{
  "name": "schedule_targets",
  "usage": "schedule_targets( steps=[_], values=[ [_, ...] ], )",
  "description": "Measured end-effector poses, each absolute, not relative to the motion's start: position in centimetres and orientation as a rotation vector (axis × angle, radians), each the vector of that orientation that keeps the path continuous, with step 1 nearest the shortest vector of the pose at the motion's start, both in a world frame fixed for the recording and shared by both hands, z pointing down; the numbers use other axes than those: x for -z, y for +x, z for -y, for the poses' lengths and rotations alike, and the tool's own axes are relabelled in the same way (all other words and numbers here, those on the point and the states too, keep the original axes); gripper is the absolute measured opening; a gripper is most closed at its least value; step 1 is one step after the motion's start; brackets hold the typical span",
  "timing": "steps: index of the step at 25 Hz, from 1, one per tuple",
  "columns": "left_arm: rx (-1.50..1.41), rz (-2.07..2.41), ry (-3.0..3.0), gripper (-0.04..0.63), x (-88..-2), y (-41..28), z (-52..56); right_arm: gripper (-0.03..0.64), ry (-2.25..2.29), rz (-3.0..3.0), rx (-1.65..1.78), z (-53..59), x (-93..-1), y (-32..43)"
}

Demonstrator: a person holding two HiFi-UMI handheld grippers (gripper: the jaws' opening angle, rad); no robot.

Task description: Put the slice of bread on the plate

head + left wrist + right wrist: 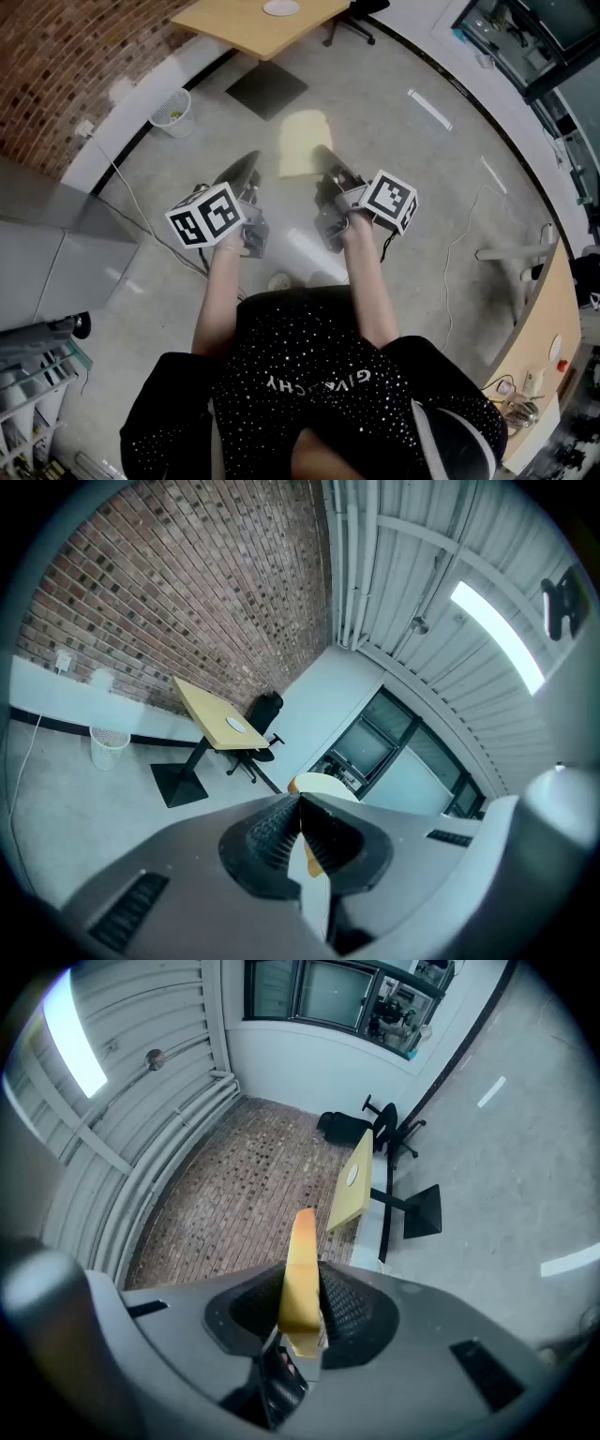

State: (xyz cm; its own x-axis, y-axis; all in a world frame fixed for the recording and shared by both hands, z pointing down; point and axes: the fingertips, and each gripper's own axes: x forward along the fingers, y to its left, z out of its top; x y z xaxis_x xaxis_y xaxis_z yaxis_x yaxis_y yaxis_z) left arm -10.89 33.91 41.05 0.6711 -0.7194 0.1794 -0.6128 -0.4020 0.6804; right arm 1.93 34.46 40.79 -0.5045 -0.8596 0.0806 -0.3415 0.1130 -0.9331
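A pale slice of bread hangs in the air above the floor, with my right gripper shut on its edge. In the right gripper view the slice stands edge-on between the pads of that gripper. My left gripper is just left of the slice, apart from it, jaws together and empty. In the left gripper view its tips meet, and the slice shows behind them. A white plate lies on the wooden table far ahead, also visible as a small disc.
A white wastebasket stands by the brick wall at the left. The table's dark square base lies ahead on the floor, and an office chair stands behind it. A cable runs across the grey floor.
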Motion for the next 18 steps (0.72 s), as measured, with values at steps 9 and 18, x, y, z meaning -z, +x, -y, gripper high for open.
schedule_targets(
  steps=[9,18],
  values=[
    [0.178,1.023,2.135,0.012,-41.5,-10.7,-31.9,0.098,-1.19,-1.922,1.396,-32.8,-41.6,2.3],
    [0.199,1.047,2.095,0.012,-42.0,-9.2,-24.2,0.098,-1.137,-1.937,1.44,-24.6,-41.9,3.3]
  ],
)
